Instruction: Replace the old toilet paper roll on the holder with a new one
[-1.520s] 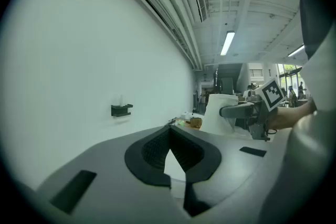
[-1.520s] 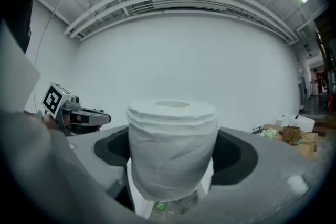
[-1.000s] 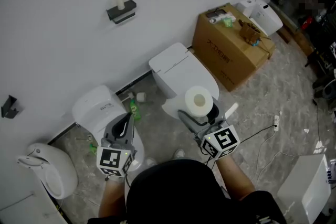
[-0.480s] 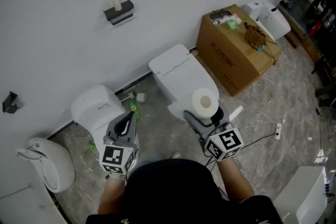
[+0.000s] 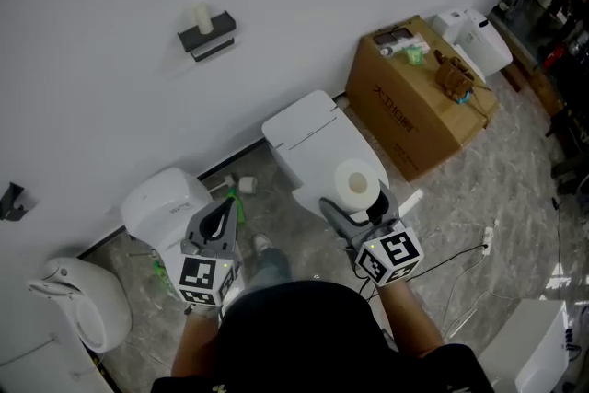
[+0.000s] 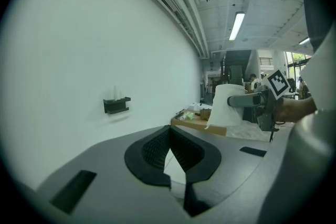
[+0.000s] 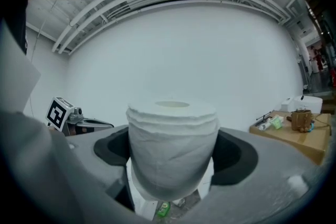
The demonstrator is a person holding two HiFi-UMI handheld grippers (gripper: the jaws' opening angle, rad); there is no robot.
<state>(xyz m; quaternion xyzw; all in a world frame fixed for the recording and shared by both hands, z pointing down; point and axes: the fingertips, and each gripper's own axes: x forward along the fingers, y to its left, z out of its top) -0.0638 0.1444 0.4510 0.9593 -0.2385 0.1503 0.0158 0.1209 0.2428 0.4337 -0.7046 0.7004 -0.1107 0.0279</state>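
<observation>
A black holder (image 5: 208,36) is fixed to the white wall, and a thin pale core (image 5: 202,16) stands upright on it. The holder (image 6: 116,105) also shows far ahead in the left gripper view. My right gripper (image 5: 356,201) is shut on a full white toilet paper roll (image 5: 355,181), held upright over a toilet. The roll (image 7: 172,149) fills the space between the jaws in the right gripper view. My left gripper (image 5: 222,214) is shut with nothing in it, its pads meeting (image 6: 169,139). Both grippers are well short of the wall.
Two white toilets (image 5: 308,133) (image 5: 166,196) stand along the wall, with a green bottle (image 5: 236,190) on the floor between them. A cardboard box (image 5: 414,101) with small items on top and a white appliance (image 5: 476,39) stand at the right. A small black bracket (image 5: 11,198) is on the wall at far left.
Both grippers and the roll have moved forward toward the wall. A shoe has come into view on the floor between them. Neither gripper's jaws have changed.
</observation>
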